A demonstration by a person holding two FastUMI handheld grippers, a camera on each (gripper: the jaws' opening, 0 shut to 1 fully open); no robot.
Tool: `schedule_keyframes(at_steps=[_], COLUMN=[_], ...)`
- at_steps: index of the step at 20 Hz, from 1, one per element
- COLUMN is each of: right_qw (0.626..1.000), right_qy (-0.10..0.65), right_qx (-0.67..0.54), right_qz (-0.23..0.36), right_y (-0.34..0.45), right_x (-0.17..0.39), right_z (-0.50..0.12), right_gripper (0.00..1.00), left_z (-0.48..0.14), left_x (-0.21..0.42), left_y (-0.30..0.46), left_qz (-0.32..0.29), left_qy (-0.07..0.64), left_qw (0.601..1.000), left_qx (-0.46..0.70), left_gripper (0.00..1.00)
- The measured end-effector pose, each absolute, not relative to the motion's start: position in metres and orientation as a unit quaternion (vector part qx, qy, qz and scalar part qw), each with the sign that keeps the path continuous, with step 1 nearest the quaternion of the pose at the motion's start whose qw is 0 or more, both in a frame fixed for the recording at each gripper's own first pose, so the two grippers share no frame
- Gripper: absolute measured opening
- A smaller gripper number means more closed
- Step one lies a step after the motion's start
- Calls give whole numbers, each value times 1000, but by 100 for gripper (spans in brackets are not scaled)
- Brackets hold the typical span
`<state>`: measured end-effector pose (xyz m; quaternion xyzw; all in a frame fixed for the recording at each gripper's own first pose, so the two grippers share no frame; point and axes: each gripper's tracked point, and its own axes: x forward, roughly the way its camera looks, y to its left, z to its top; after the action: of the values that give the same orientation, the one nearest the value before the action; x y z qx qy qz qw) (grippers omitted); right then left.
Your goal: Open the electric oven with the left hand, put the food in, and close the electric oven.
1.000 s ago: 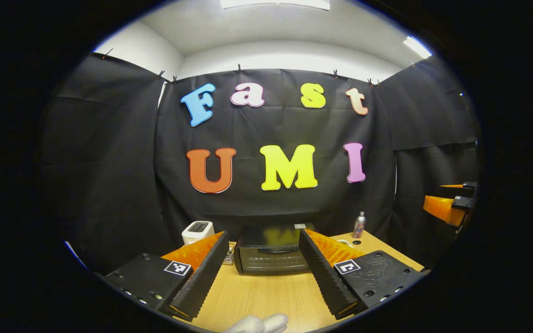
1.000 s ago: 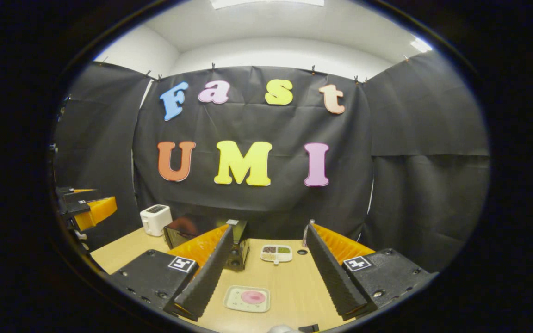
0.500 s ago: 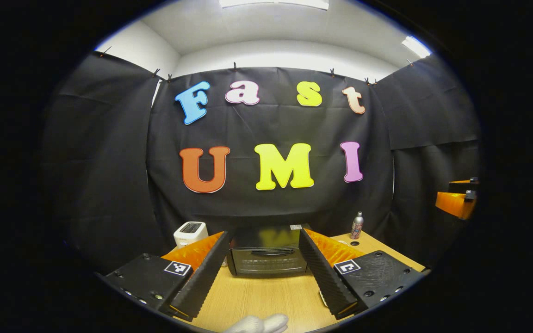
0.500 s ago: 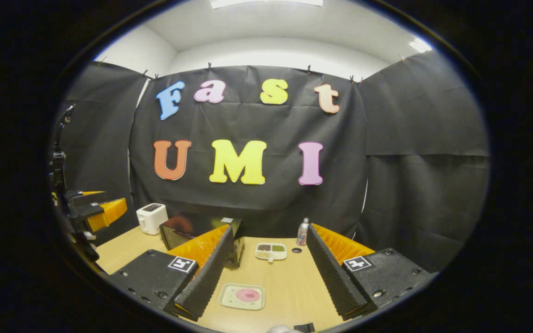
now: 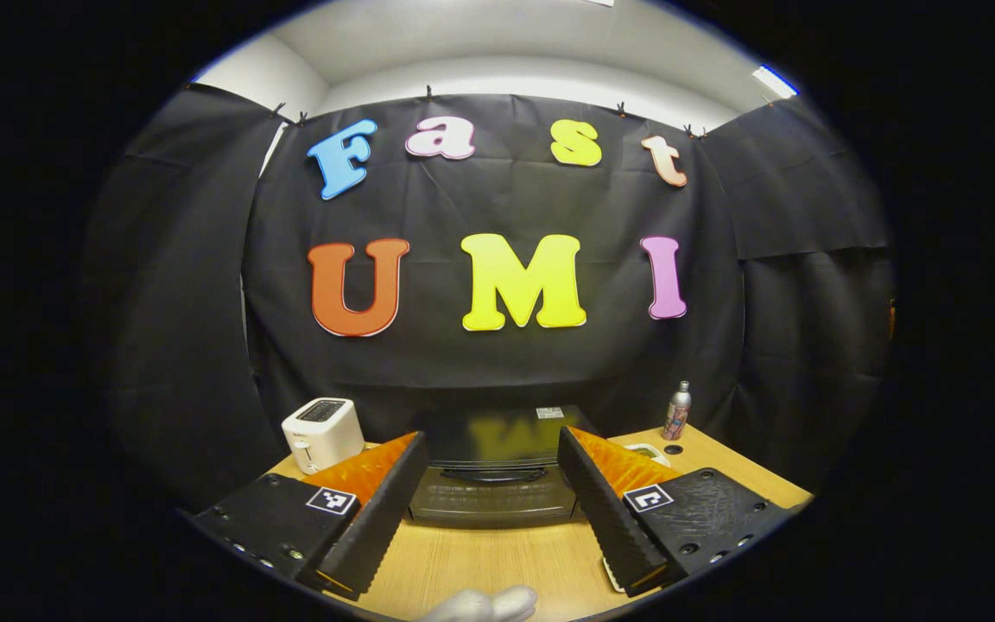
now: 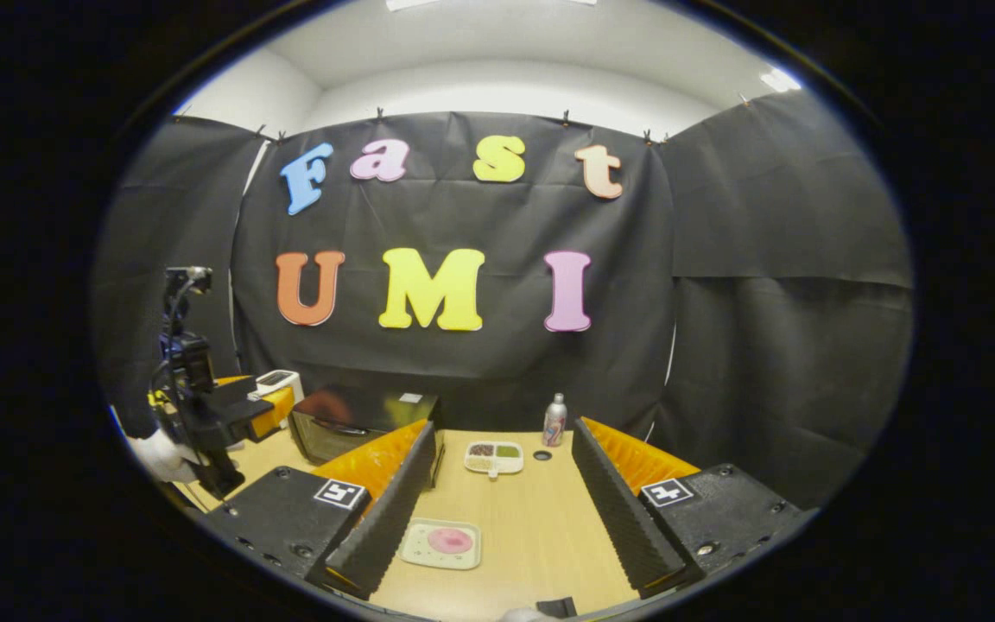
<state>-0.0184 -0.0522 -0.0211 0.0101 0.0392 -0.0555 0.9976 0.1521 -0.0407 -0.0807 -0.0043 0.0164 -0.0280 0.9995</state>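
Note:
The black electric oven (image 5: 493,497) stands with its door closed at the back of the wooden table (image 5: 497,561), straight ahead of my left gripper (image 5: 491,439), which is open and short of the door handle (image 5: 493,474). In the right gripper view the oven (image 6: 351,423) sits at the left, with the left gripper (image 6: 269,404) and the gloved hand (image 6: 156,458) holding it in front of it. A pale plate with a pink piece of food (image 6: 441,542) lies on the table between the fingers of my open right gripper (image 6: 504,428).
A white toaster (image 5: 321,432) stands left of the oven. A small metal bottle (image 5: 677,411) is at the back right. A divided dish with several fillings (image 6: 493,458) lies beside the oven, with a small dark hole in the table (image 6: 542,454) next to it.
My left gripper has moved forward towards the oven, which looks larger and nearer. In the right gripper view the left gripper has come further in from the left edge.

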Motion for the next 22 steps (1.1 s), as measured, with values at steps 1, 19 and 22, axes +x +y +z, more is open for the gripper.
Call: schedule_keyframes(at_steps=[1, 19, 22], right_qw=[997, 991, 991], right_qy=[43, 81, 86], right_qx=[9, 7, 11], right_qz=[-60, -107, -104], right_y=[-56, -81, -77], right_x=[-17, -12, -15], right_z=[-22, -39, -43], right_gripper=[96, 97, 97], left_z=[-90, -196, -198], left_x=[165, 279, 280], left_y=[-43, -48, -49], left_qz=[-31, -19, -25], left_qy=[20, 117, 122], left_qw=[999, 993, 992], left_qx=[-3, 6, 8], left_gripper=[96, 97, 96])
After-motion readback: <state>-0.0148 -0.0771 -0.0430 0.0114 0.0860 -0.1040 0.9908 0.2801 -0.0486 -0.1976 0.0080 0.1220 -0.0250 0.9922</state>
